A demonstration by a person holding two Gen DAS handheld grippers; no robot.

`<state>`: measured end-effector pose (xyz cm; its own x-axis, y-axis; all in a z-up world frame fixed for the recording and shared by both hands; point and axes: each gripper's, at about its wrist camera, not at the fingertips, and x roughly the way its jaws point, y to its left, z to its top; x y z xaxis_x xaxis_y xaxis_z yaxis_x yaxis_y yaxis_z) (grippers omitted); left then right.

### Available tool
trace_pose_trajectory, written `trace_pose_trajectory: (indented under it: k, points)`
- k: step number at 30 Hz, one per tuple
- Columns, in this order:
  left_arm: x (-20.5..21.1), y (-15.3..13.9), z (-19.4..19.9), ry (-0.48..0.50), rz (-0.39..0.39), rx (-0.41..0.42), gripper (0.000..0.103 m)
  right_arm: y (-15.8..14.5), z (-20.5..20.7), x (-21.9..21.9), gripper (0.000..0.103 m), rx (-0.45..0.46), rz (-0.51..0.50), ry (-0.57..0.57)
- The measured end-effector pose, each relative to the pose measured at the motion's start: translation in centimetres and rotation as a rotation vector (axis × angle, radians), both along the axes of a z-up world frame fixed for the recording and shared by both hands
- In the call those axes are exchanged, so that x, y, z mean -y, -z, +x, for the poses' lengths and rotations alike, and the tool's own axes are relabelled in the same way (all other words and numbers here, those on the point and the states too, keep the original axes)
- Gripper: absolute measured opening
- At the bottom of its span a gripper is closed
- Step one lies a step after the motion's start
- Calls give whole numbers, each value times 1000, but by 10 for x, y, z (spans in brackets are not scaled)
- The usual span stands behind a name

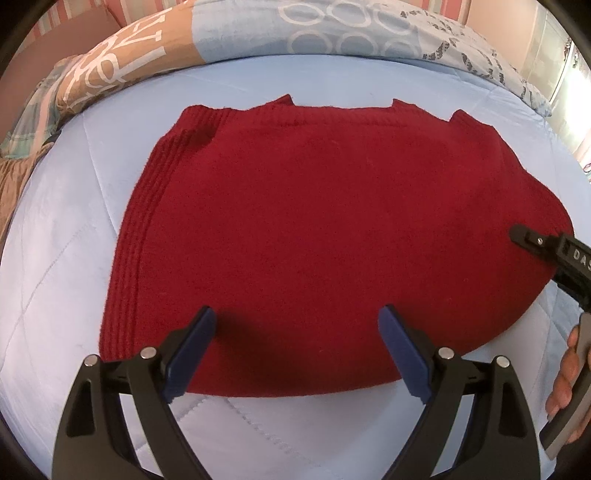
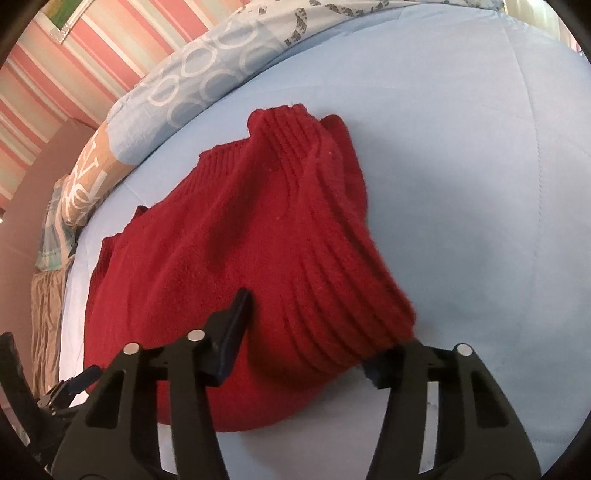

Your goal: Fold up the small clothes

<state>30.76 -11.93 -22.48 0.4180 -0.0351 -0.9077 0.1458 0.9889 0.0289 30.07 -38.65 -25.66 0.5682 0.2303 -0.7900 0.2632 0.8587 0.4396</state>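
Observation:
A red knitted sweater point(image 1: 314, 229) lies flat on a light blue quilt point(image 1: 66, 258), its ribbed edge on the left. My left gripper point(image 1: 295, 325) hovers open over the sweater's near edge, with nothing between its blue pads. In the right wrist view the sweater point(image 2: 192, 258) is bunched into a raised ridge at its ribbed hem point(image 2: 343, 295). My right gripper point(image 2: 306, 339) has that ridge between its fingers: one finger point(image 2: 236, 321) rests on top of the fabric and the other is mostly hidden under the hem. A finger of the right gripper point(image 1: 524, 236) also shows at the sweater's right side.
Patterned blue and tan pillows point(image 1: 258, 33) line the far side of the bed, below a pink striped wall point(image 2: 74, 85). A hand point(image 1: 565, 380) holds the right gripper's handle at the right edge. Bare quilt point(image 2: 480, 184) extends to the right of the sweater.

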Motion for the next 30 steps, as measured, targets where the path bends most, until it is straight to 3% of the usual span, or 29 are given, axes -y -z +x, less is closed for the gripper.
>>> trace_pose_trajectory:
  k: [4,5,7,14,15,19,21,24,30]
  points:
    - [9,7,6,-23,24,1,90,2,1,-4,49,7,-23,-19]
    - [11,9,7,-24,35,2,90,2,2,-5,51,3,-29,-23]
    - [17,14,10,-23,63,10,90,5,4,-4,67,-20,-37,-16]
    - [34,18,7,8,106,30,90,8,8,-5,72,14,-20,-3]
    - [35,19,7,9,109,33,90,9,9,-7,71,21,-26,-6]
    - [30,29,10,-2,73,34,95,5,11,-13,46,69,-69,-30]
    - [29,31,11,-5,74,34,97,-3,7,-19,41,104,-100,-40]
    - [30,31,11,-9,78,30,98,-18,5,-31,38,151,-157,-71]
    - [28,33,15,-21,63,27,99,-58,1,-57,35,256,-148,-166]
